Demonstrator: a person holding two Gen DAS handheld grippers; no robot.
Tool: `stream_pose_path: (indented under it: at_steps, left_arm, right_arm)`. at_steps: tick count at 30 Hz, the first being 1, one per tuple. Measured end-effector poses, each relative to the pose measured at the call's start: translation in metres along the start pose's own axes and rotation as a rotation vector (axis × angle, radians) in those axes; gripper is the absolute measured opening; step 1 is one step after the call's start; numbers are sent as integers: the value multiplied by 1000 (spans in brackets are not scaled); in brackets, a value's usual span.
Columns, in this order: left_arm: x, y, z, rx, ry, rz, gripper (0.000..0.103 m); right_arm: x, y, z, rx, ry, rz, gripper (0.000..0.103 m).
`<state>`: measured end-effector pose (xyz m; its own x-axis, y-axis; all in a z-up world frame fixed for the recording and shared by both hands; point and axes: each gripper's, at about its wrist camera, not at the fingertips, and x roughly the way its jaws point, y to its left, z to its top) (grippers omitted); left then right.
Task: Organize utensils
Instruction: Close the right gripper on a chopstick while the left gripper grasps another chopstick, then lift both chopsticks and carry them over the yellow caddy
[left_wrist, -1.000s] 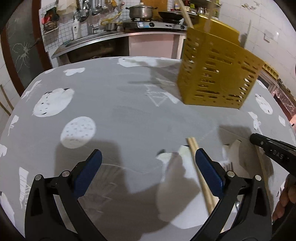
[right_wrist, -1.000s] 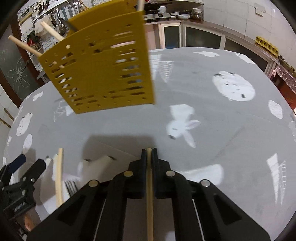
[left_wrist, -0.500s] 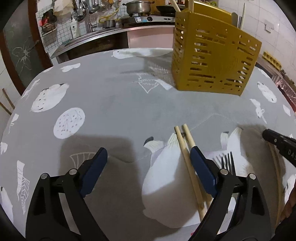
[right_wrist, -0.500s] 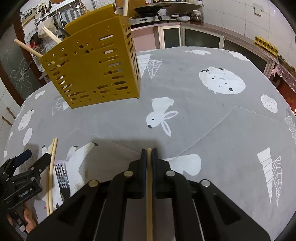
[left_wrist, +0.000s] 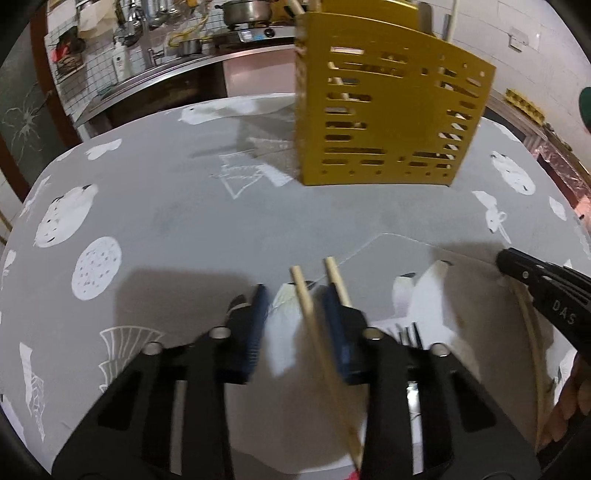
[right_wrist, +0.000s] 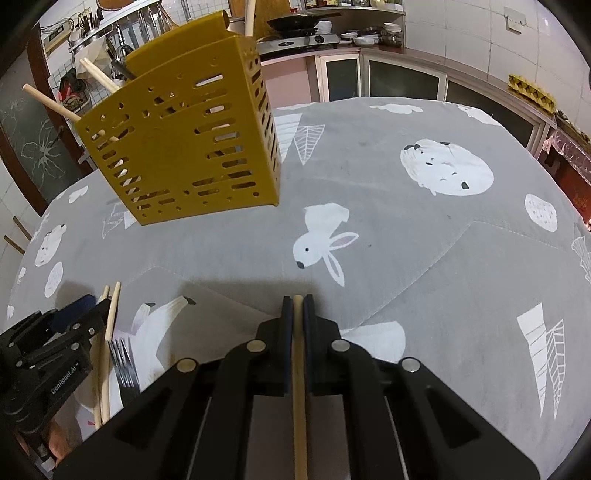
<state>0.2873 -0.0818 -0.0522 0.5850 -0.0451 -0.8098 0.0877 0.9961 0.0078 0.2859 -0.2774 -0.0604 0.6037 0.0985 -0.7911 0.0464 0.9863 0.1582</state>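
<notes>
Readable writing: "GenRobot.AI" in white on the black body of the left gripper (right_wrist: 83, 308), seen from the right wrist view; "DAS" on the black body of the right gripper (right_wrist: 294, 300), seen from the left wrist view.

The surface is a table (right_wrist: 424, 229) under a grey cloth printed with white rabbits, leaves and dotted circles; a crease crosses the cloth; behind it a kitchen counter with a steel pot (left_wrist: 245, 11) on a stove, white tiled walls and glass-fronted cabinets.

A yellow slotted utensil holder (left_wrist: 384, 118) stands toward the far edge of the table, wooden sticks poking from its top.

Near the front edge lie two wooden chopsticks (left_wrist: 314, 317) and a metal fork (right_wrist: 123, 363), just beside each other.

The left gripper's blue-padded tongs are closing, one chopstick between them, the other just outside the right pad; pads not yet pressing.

The right gripper's tongs are together, clamped on a single chopstick (right_wrist: 298, 387).
</notes>
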Motion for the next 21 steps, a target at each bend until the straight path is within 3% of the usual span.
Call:
stream_pose_path:
  at_steps: [4,12,21]
  left_arm:
    - [0,-3,-1,10,-2,-19,10]
    - [-2,-1,3,-11,-7,-40,6]
    - [-51,8,9,-7,-146,-44,4]
  right_arm:
    - [-2,-2,-1,0,-7,4,6]
    - [-19,-6,0,15,-56,25,6]
    - [-54,-11,4,40,-160,63,6]
